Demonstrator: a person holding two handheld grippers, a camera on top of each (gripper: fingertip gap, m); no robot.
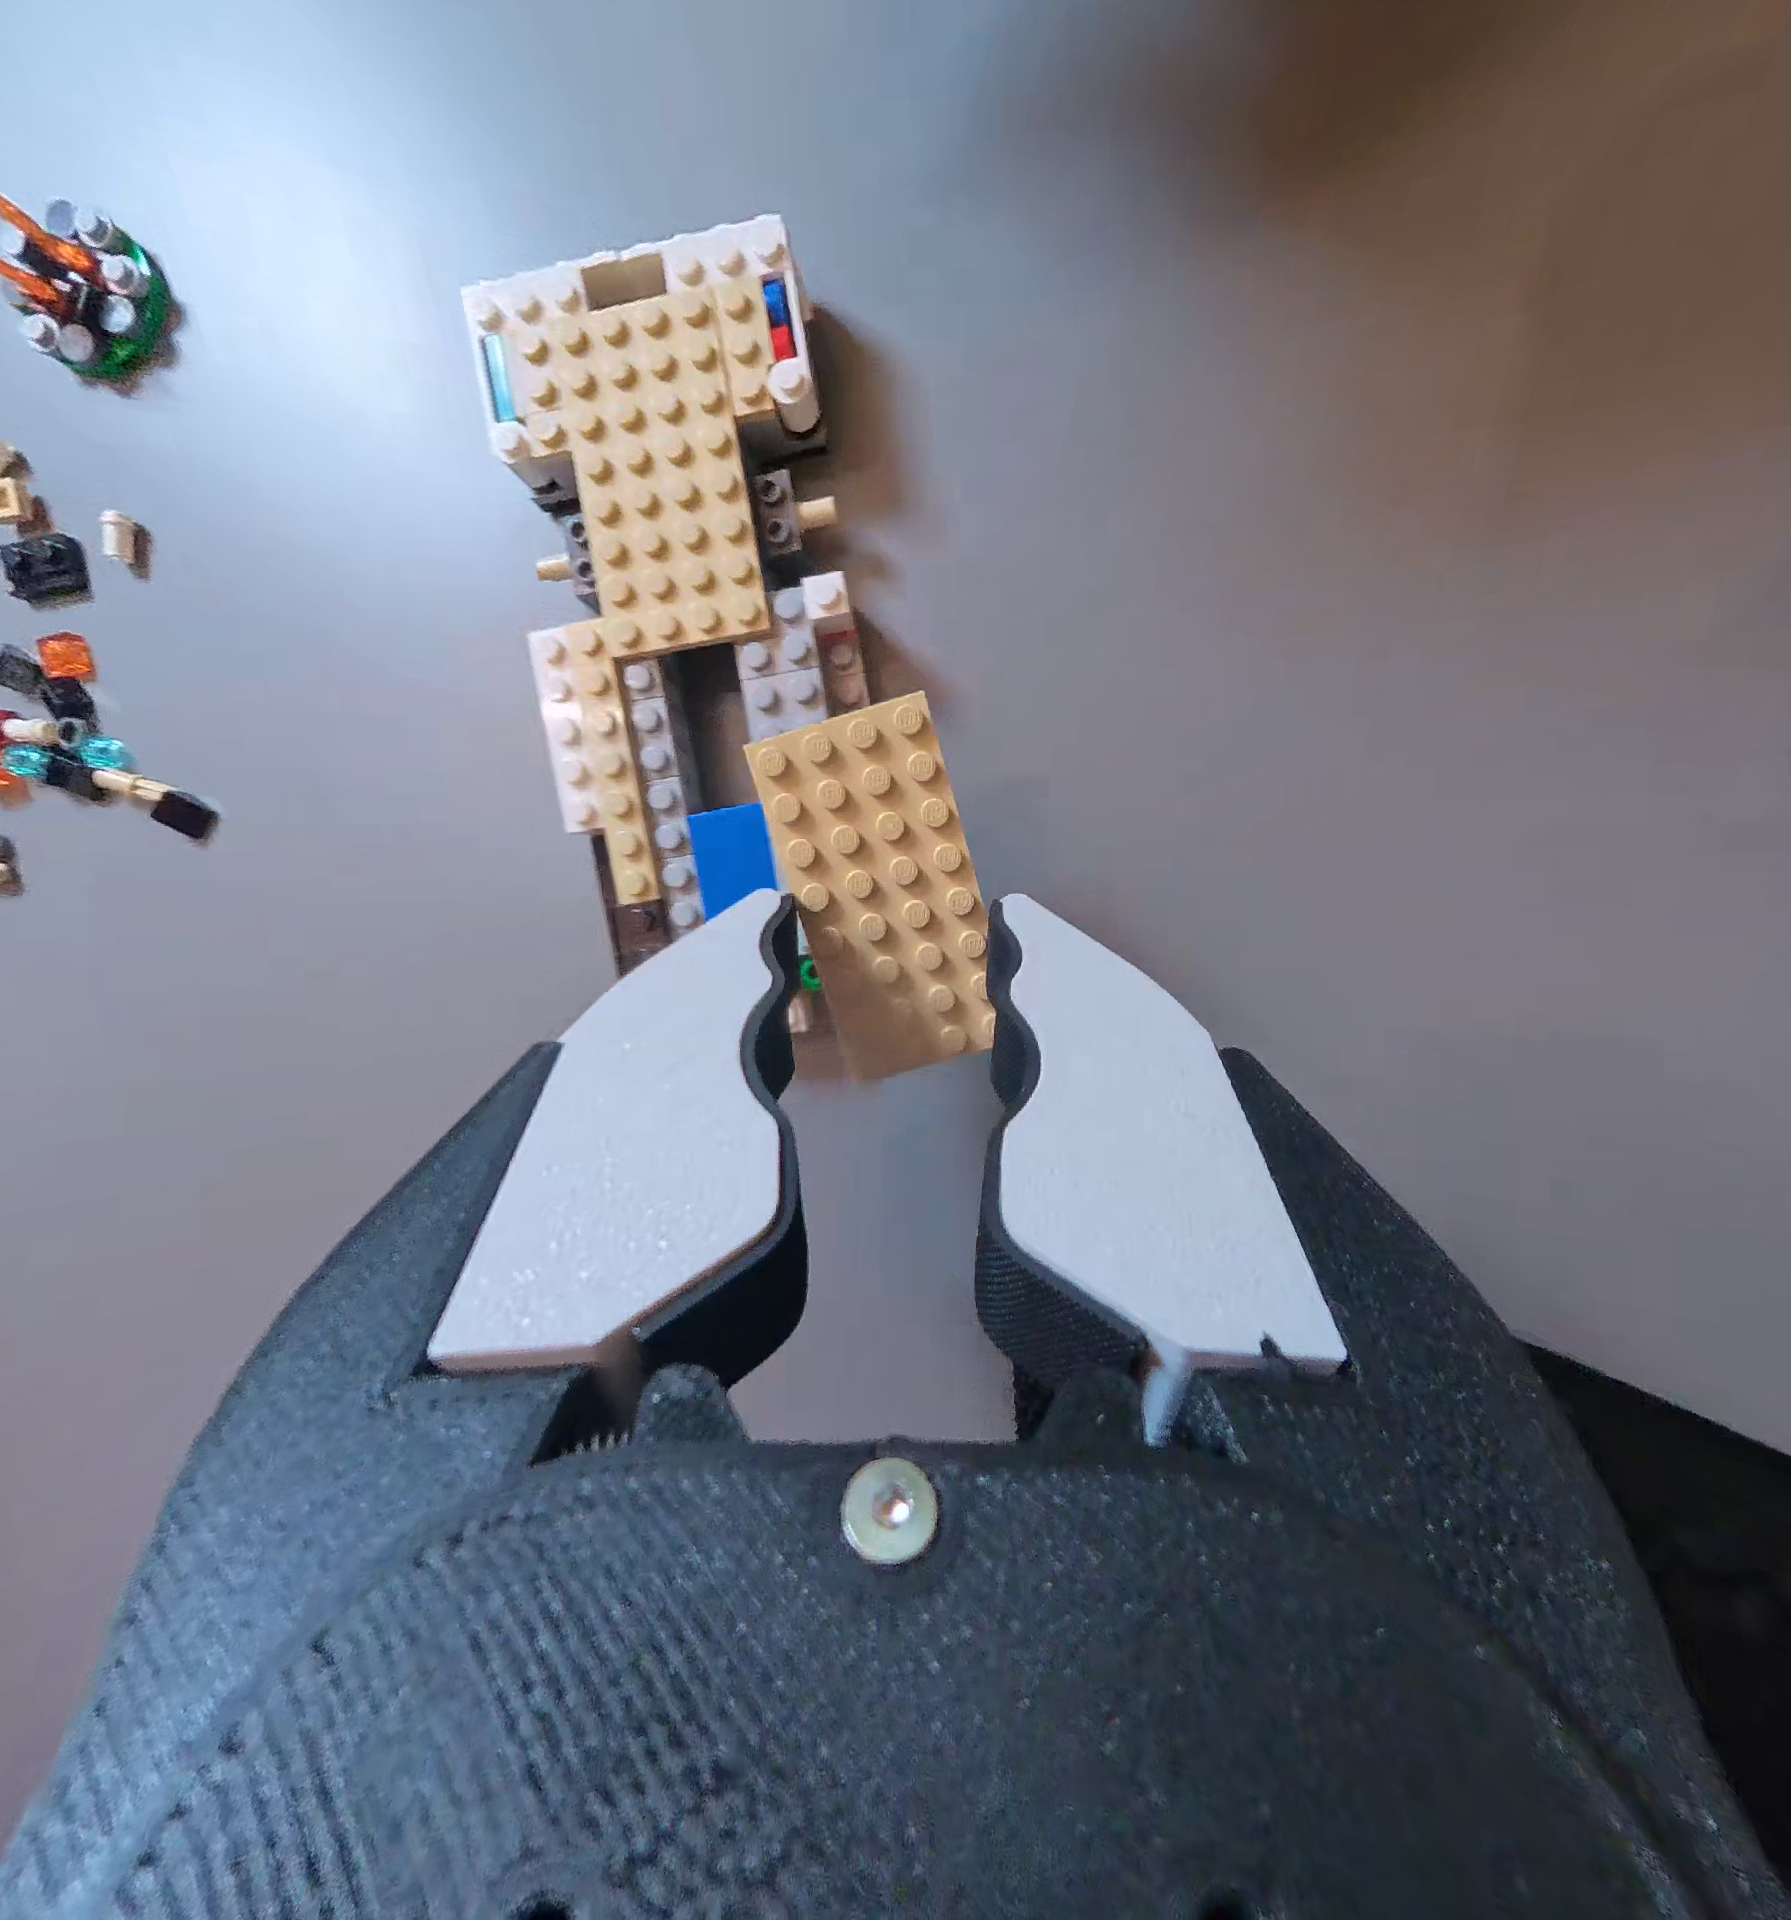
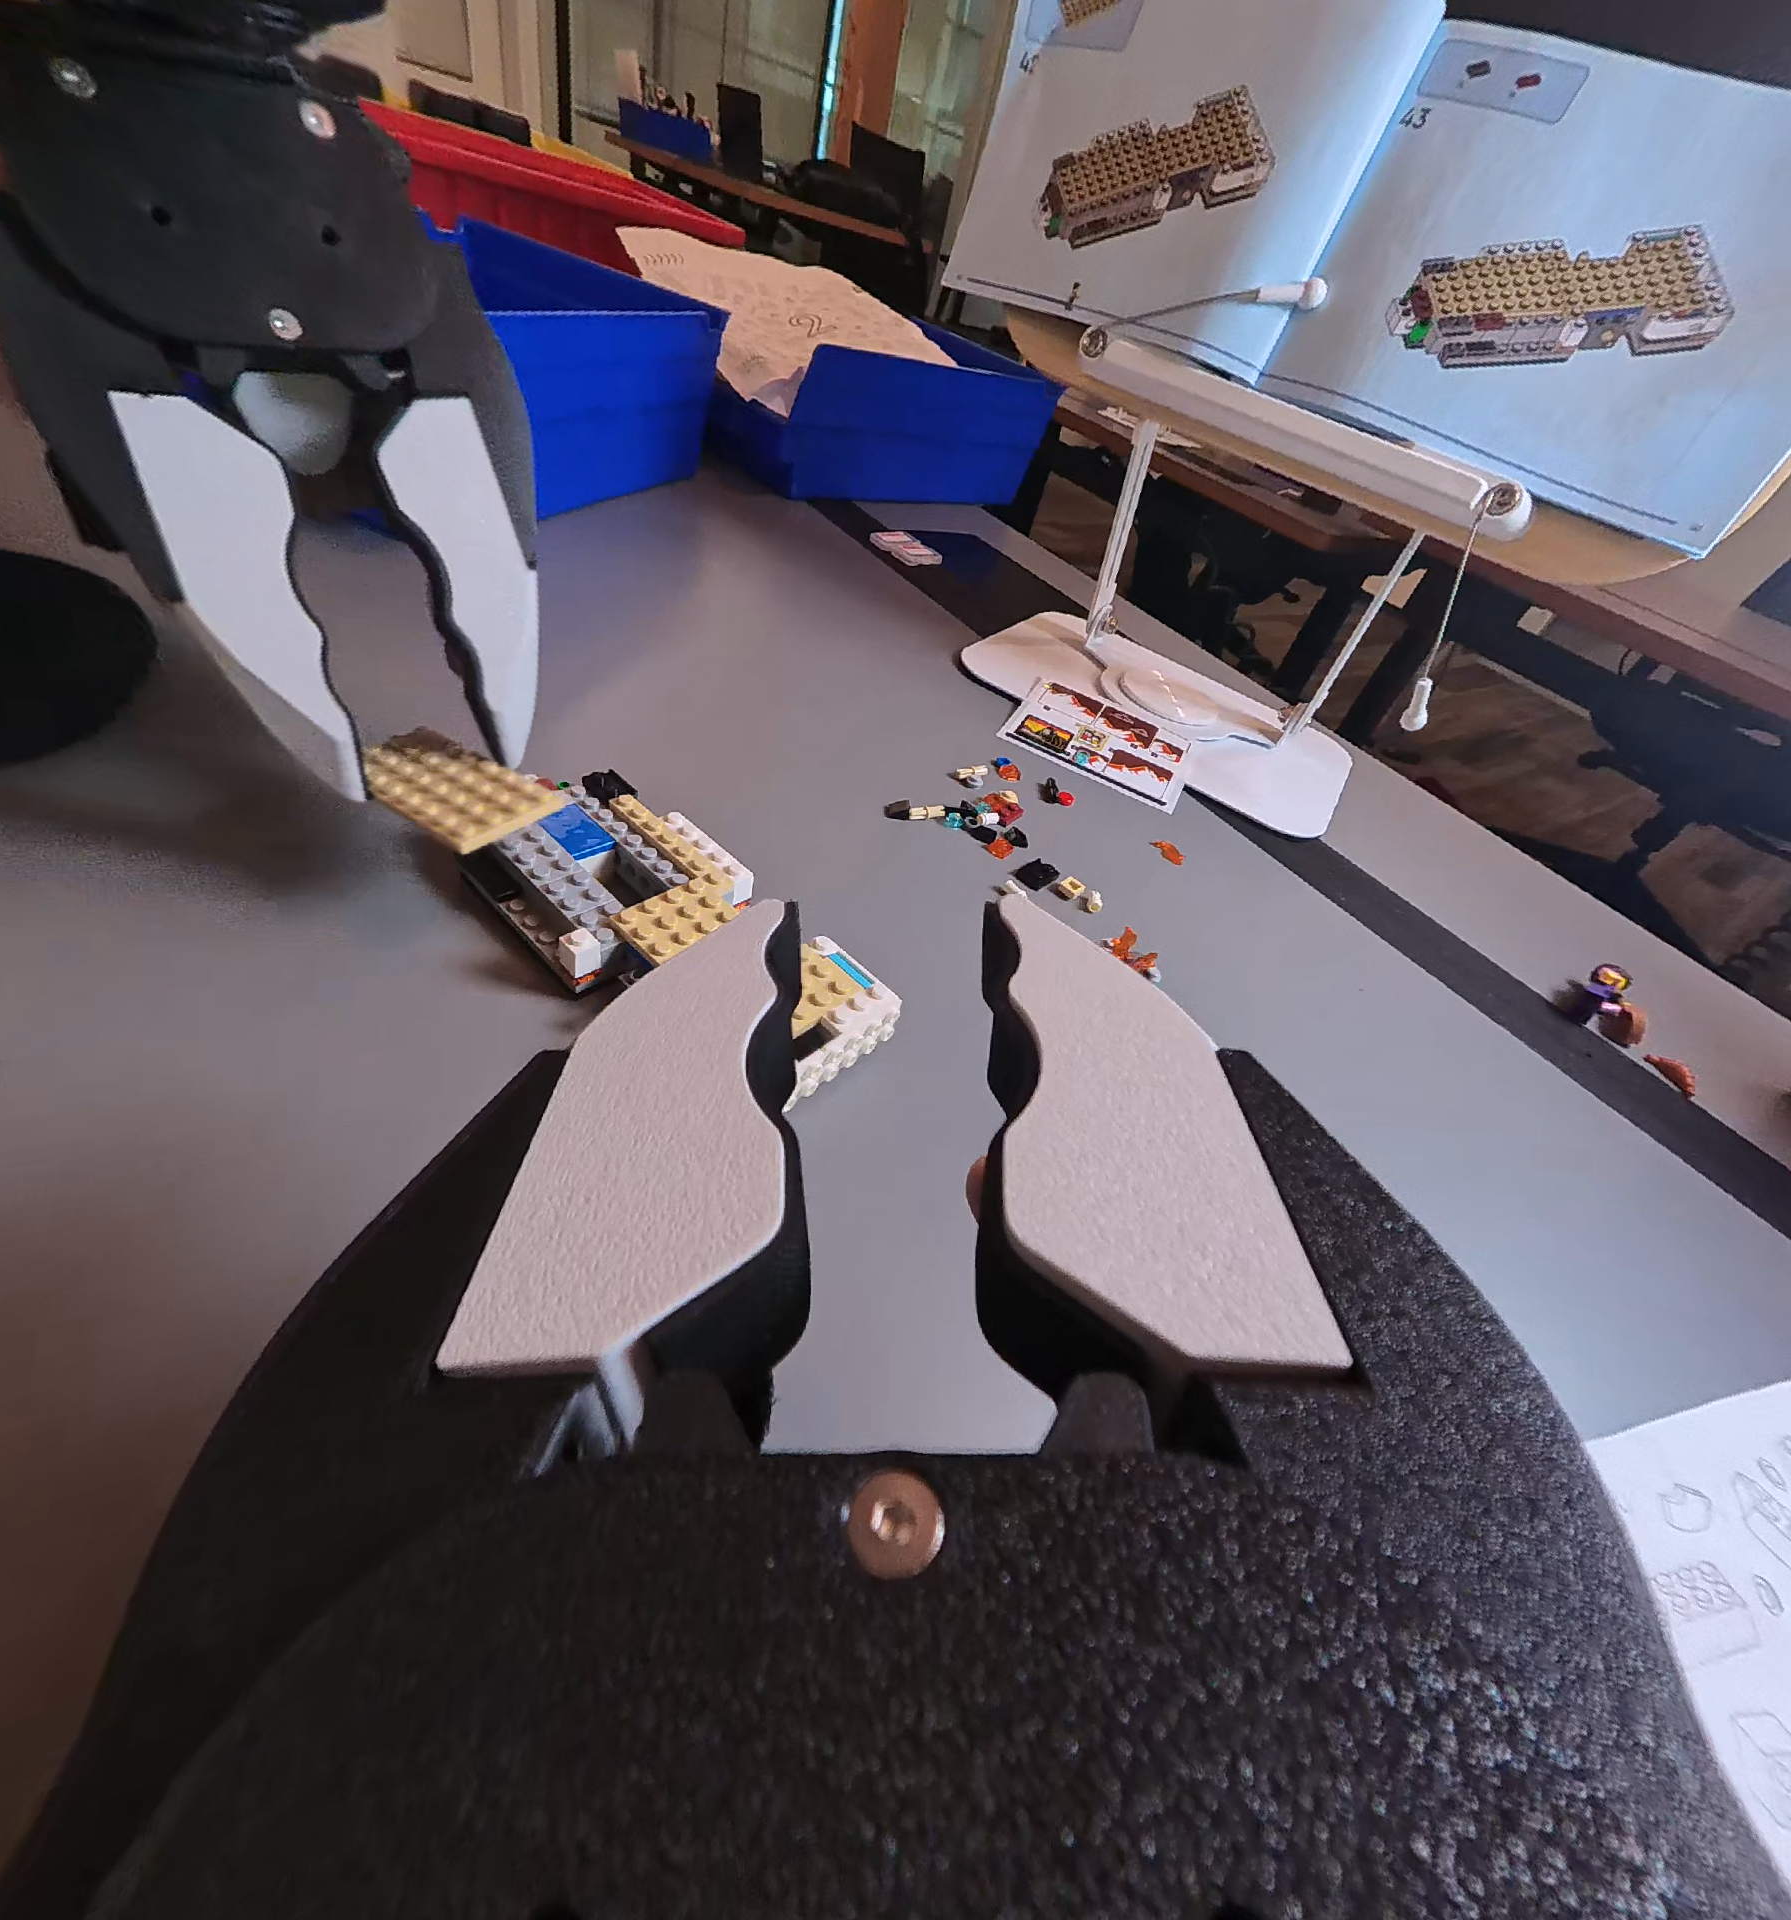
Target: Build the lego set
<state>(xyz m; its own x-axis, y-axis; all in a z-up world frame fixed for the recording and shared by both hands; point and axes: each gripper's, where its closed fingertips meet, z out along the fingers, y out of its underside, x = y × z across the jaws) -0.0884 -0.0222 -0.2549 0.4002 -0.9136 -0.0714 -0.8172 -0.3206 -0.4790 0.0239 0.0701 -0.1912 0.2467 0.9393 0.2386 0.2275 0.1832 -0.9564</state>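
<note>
Two grippers | left gripper [image 2: 423, 769] points down, fingers clamped on tan plate [image 1: 875, 883] | right gripper [image 2: 891, 925] level, fingers apart

office, desks [image 2: 766, 187], monitors [image 2: 740, 120], parts bins [image 2: 600, 384]

The grey tabletop [image 2: 870, 644] lies open between the long tan-and-white brick model [image 2: 621, 883] and the scatter of small loose bricks [image 2: 1016, 821]. Behind stand the white book stand [image 2: 1182, 686] and 2 blue plastic bins [image 2: 610, 405] (well apart from the model).
</note>
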